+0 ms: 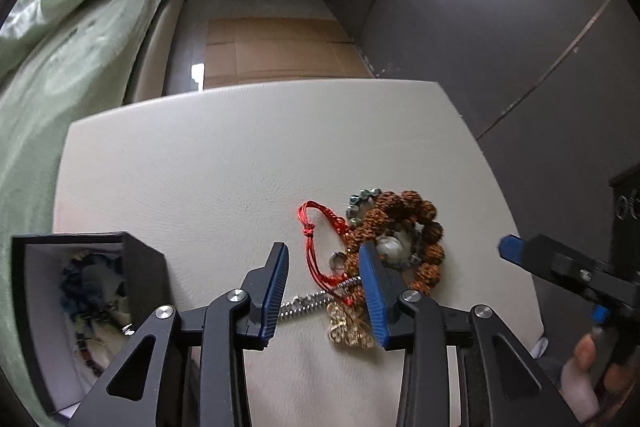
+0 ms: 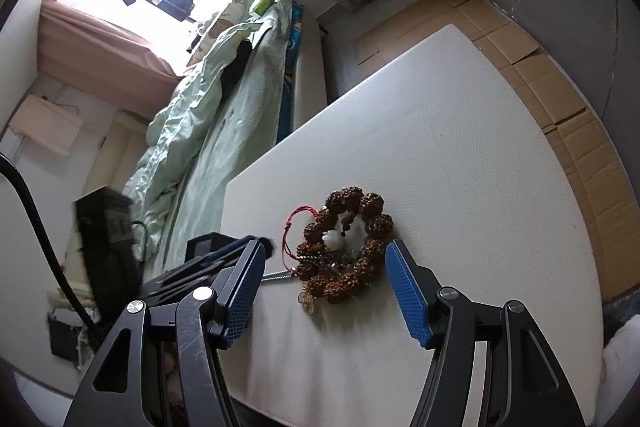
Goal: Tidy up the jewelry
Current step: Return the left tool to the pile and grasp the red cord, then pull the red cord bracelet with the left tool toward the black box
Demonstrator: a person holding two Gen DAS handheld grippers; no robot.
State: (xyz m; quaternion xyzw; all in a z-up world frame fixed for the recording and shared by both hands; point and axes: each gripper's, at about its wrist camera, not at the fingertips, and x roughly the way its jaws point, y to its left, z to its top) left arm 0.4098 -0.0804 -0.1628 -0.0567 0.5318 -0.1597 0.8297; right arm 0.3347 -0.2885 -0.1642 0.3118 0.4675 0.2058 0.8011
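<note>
Both tools apart: left tool [image 1: 324,275] over jewelry pile [image 1: 384,247] on table [image 1: 240,167], box [image 1: 80,307] left, right tool [image 2: 324,287] nearby, bed [image 1: 60,67] beyond.

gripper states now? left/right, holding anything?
Left gripper: open, holding nothing, fingers straddling the silver chain and red cord bracelet.
Right gripper: open, empty, aimed at the brown bead bracelet.
</note>
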